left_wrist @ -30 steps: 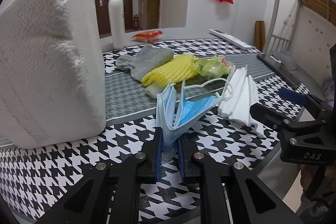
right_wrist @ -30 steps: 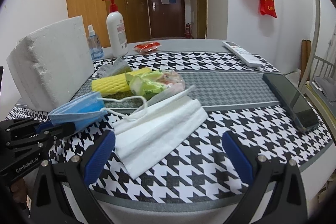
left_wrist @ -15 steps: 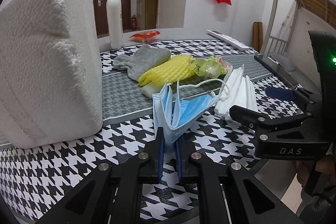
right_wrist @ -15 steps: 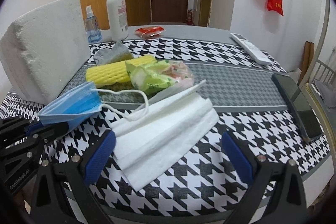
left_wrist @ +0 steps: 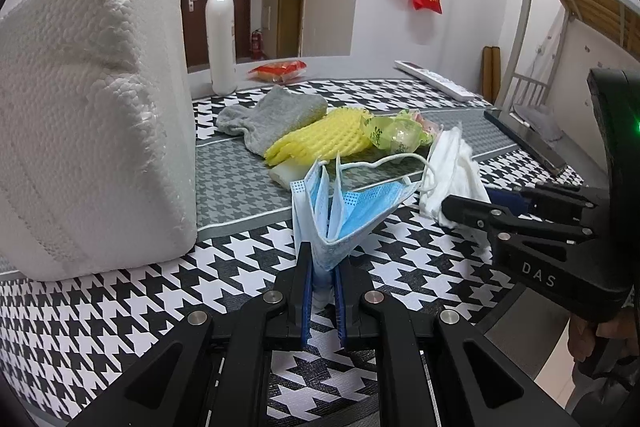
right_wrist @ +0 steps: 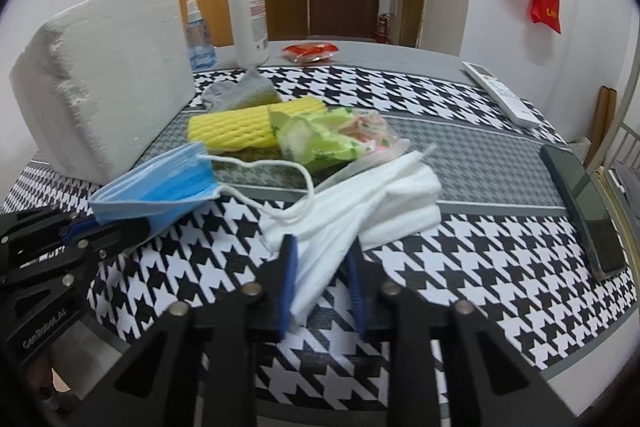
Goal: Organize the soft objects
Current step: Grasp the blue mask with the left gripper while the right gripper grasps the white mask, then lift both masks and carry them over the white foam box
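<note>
While the left gripper (left_wrist: 323, 285) pinches the blue mask (left_wrist: 344, 211) upright above the table (right_wrist: 480, 267), the right gripper (right_wrist: 322, 281), jaws narrowed around the white tissue stack (right_wrist: 360, 203), should grip all layers before lifting, clear of the ear loop (right_wrist: 280, 167)

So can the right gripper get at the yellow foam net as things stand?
Probably not yet: the right gripper has its jaws closed on the white cloth, and that cloth and the green snack packet lie between it and the yellow foam net.
</note>
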`<action>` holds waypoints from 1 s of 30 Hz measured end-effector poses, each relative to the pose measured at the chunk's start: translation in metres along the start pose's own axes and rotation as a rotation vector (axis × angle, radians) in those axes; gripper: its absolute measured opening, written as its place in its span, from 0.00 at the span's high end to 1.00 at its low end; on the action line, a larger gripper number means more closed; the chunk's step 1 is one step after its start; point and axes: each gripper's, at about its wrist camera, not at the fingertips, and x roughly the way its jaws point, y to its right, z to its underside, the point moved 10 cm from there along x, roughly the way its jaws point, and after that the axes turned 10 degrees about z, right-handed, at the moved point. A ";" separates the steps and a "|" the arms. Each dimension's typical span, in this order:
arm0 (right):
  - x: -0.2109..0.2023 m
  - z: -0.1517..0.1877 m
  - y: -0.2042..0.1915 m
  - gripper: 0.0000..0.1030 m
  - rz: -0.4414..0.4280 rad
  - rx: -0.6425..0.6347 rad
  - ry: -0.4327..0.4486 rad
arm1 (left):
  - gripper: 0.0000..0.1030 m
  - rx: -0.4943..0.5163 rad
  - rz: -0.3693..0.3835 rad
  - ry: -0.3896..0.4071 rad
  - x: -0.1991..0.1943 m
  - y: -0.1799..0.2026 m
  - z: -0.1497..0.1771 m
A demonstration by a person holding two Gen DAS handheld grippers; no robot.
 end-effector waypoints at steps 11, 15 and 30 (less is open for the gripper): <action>-0.025 -0.006 0.006 0.80 -0.022 0.024 0.079 | 0.90 0.014 0.027 0.057 -0.016 0.005 -0.006; -0.035 -0.008 0.009 0.81 -0.027 0.036 0.105 | 0.90 0.018 0.020 0.082 -0.026 0.005 -0.010; -0.057 -0.017 0.016 0.93 -0.030 0.080 0.150 | 0.90 0.038 0.007 0.150 -0.051 0.009 -0.026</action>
